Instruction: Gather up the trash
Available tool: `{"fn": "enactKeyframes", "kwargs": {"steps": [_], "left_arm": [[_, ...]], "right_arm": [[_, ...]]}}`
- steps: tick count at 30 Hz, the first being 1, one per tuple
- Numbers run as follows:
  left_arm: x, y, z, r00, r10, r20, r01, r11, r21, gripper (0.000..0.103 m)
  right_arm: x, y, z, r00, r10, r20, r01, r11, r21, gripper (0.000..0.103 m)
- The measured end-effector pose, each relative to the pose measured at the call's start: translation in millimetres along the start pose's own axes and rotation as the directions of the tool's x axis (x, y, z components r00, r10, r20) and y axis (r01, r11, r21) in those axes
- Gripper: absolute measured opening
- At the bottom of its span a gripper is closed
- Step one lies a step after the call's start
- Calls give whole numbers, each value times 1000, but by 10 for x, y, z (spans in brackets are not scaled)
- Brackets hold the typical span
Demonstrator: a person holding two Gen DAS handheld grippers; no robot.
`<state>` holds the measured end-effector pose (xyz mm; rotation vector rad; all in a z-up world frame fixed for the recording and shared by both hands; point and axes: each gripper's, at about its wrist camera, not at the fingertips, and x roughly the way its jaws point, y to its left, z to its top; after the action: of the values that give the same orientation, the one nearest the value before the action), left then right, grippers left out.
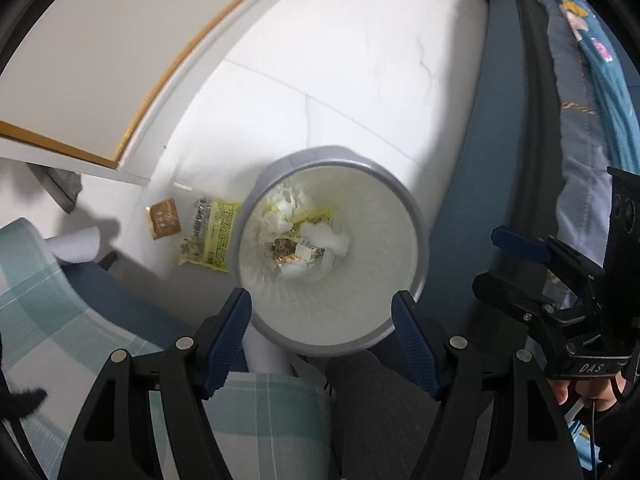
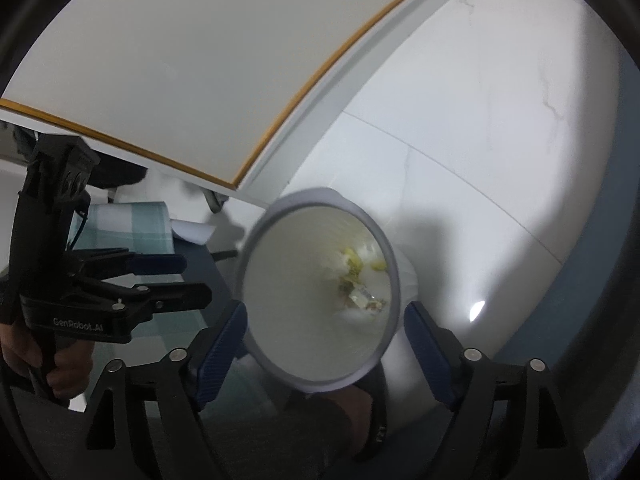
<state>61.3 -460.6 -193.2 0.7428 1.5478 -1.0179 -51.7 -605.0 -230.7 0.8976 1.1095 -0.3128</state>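
Hovering over white wastebasket (image 1: 404,280) — left claw (image 1: 322,320), right claw (image 2: 324,330) both released, emptied; yellow wrapper (image 1: 210,236) lying uncollected.

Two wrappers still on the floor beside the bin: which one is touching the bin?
The yellow printed plastic wrapper: its right edge runs up against the grey-rimmed white waste bin. The small brown-gold square packet lies further left, clear of the bin.

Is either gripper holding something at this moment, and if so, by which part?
Nothing is held. The left gripper and right gripper both have open, empty jaws above the trash bin.
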Motion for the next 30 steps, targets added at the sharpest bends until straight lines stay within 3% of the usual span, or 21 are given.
{"fn": "enactKeyframes", "kwargs": {"steps": [11, 30], "left_arm": [[-482, -6, -159, 995, 20, 98, -25, 998, 50, 69], [-670, -120, -287, 985, 62, 164, -75, 994, 74, 69]], "right_arm": [[-453, 266, -34, 999, 13, 49, -13, 1000, -14, 91], [-612, 368, -83, 998, 14, 64, -13, 1000, -14, 94]]}}
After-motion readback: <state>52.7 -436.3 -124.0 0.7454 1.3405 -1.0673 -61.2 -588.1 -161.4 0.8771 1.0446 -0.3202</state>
